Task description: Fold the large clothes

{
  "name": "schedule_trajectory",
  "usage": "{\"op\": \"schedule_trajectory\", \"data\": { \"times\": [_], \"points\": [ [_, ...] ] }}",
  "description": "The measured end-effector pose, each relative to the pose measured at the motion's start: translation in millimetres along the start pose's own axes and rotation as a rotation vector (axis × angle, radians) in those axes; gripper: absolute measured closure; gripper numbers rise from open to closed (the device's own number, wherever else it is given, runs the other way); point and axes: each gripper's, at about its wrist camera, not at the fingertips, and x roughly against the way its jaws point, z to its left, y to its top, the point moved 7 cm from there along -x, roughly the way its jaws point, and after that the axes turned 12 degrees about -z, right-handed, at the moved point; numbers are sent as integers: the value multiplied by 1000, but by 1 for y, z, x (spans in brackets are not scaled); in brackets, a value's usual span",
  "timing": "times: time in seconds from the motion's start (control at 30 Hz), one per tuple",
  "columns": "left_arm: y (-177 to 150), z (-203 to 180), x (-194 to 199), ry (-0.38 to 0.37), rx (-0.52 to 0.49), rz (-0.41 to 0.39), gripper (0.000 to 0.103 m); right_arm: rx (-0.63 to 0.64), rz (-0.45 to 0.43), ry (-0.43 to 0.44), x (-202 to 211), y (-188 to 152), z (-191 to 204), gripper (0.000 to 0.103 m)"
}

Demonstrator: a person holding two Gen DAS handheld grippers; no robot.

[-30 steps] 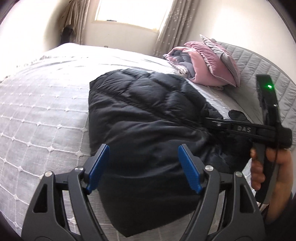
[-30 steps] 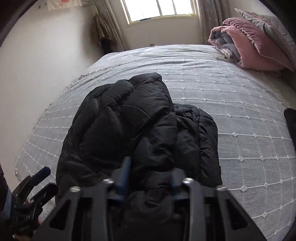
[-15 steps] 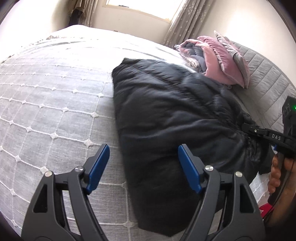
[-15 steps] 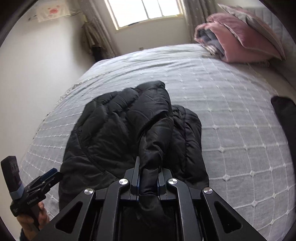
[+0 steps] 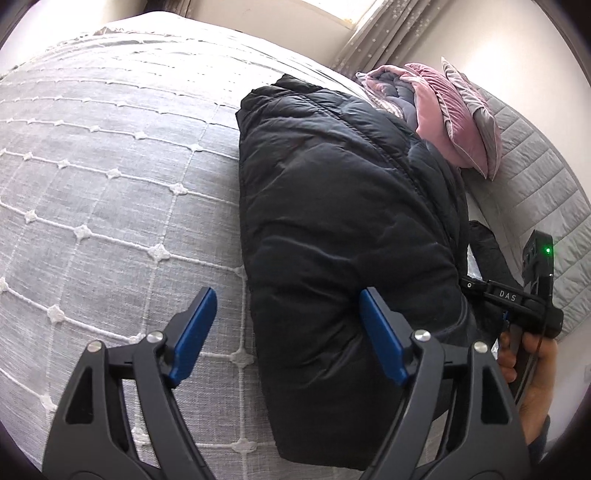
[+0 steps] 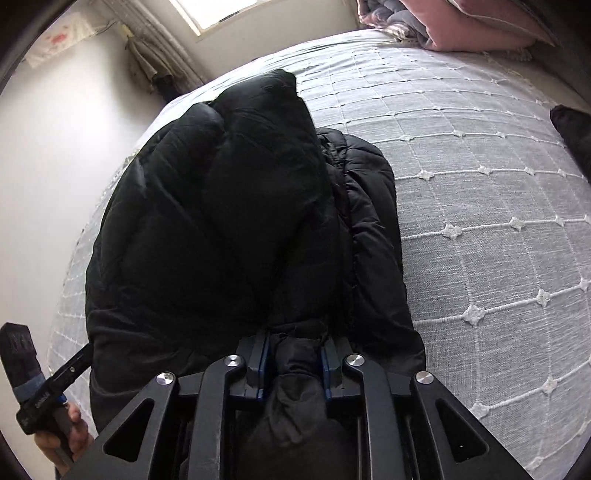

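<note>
Pale walls and a bright curtained window (image 6: 192, 14) enclose the room, and most of both views is taken up by a bed with a grey quilted coverlet stitched in a white grid (image 5: 110, 192). On that coverlet we find the black padded down jacket (image 5: 332, 221), folded into a thick bundle and lying lengthwise, its near end close to the edge of the bed. At the head of the bed we note a heap of pink and grey velvet cushions and bedding (image 5: 443, 107), just beyond the jacket's far end and set against a grey quilted headboard (image 5: 535, 177).

We record the left tongs (image 5: 288, 336) as standing wide, blue pads well apart. They hang above the bed at the jacket's near left edge: one pad over bare coverlet, the other over the black fabric. Whether either pad touches the cloth we cannot tell.

We record the right tongs (image 6: 293, 363) as narrow and clamped on a bunched fold of the jacket's near end (the jaws have just eased open a little, yet the fabric sits pinched between both pads). From the left view we see the right hand (image 5: 532, 365) gripping its handle, a green light lit on the unit. A separate dark item (image 6: 572, 136) lies at the right margin of the bed, unidentifiable.
</note>
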Motion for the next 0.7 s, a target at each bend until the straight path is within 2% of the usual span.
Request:
{"op": "schedule_trajectory", "data": {
  "times": [0.1, 0.23, 0.37, 0.43, 0.5, 0.6, 0.7],
  "points": [
    [1, 2, 2, 20, -4, -4, 23, 69, -74, -78, 22, 10, 9, 73],
    [7, 2, 8, 49, -30, -28, 23, 185, -203, -146, 69, 23, 32, 72],
    [7, -4, 7, 59, -66, -36, 23, 296, -252, -80, 101, 11, 61, 75],
    [6, -9, 6, 61, -81, -40, 23, 322, -237, -67, 103, 2, 70, 78],
    [6, -12, 4, 61, -90, -43, 23, 323, -170, -82, 86, -5, 66, 78],
    [5, -12, 2, 39, -79, -31, 23, 309, -52, -209, 49, -17, 39, 81],
    [2, -7, 1, 24, -57, -18, 23, 251, 0, -185, 31, -24, 25, 82]
  ]
}}
